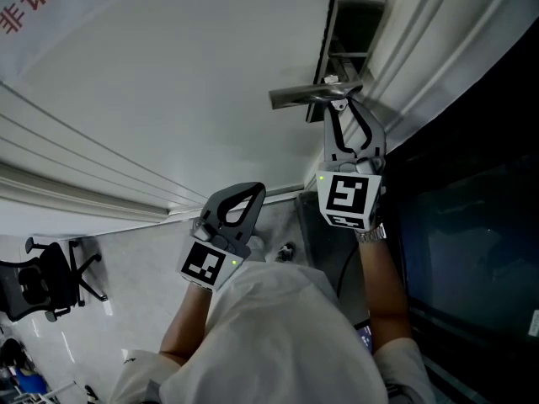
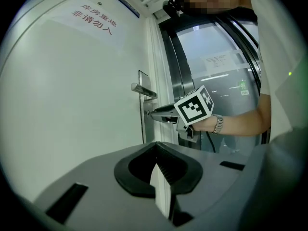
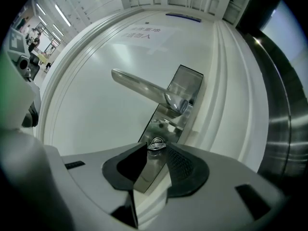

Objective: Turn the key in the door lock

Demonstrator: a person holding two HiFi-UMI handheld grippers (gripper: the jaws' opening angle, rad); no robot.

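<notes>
A white door [image 1: 168, 82] carries a steel lock plate [image 3: 185, 83] with a lever handle [image 3: 144, 86]. Below the lever a small silver key [image 3: 156, 145] sticks out of the plate. My right gripper [image 3: 156, 153] points level at the plate, its jaws apart, with the key's head between their tips. The head view shows this gripper [image 1: 344, 99] just under the lever [image 1: 307, 95]. My left gripper [image 1: 253, 190] hangs back from the door, lower and to the left, shut with nothing in it. From the left gripper view [image 2: 161, 174] the right one's marker cube [image 2: 194, 106] shows at the plate.
Red lettering [image 2: 94, 20] is printed high on the door. A dark glass panel in a metal frame [image 1: 472, 251] adjoins the door on the right. A black office chair [image 1: 46, 284] stands on the floor at lower left.
</notes>
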